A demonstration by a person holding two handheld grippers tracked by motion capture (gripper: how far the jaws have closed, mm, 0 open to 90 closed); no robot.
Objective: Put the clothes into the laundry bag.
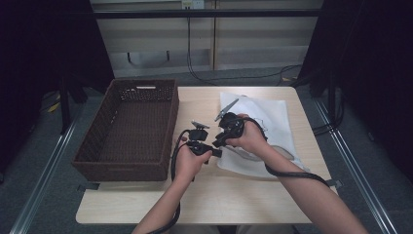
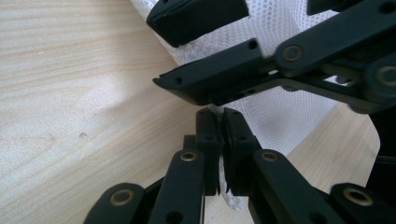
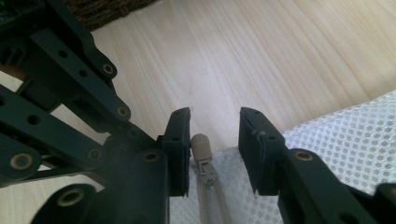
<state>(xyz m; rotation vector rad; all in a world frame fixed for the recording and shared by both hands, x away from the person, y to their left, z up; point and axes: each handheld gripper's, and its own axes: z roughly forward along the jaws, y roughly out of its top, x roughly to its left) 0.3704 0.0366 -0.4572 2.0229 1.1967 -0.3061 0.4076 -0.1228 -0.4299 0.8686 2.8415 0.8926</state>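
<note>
A white mesh bag (image 1: 272,117) lies flat on the right half of the wooden table (image 1: 204,200). Both hands meet at its near left corner. My left gripper (image 1: 215,152) (image 2: 220,114) is shut on a sliver of the bag's mesh (image 2: 280,121) at the edge. My right gripper (image 1: 217,140) (image 3: 215,116) stands open just above that corner. A beige zipper pull (image 3: 201,148) lies between its jaws, close against the left jaw, with the zipper tape running back over the mesh (image 3: 336,130). The right gripper's fingers (image 2: 215,84) hang open above my left jaws.
A deep brown wicker basket (image 1: 122,170) stands on the table's left half, and its corner (image 3: 107,9) shows in the right gripper view. Bare wood lies between basket and bag and along the near edge. Cables trail from both grippers over the forearms.
</note>
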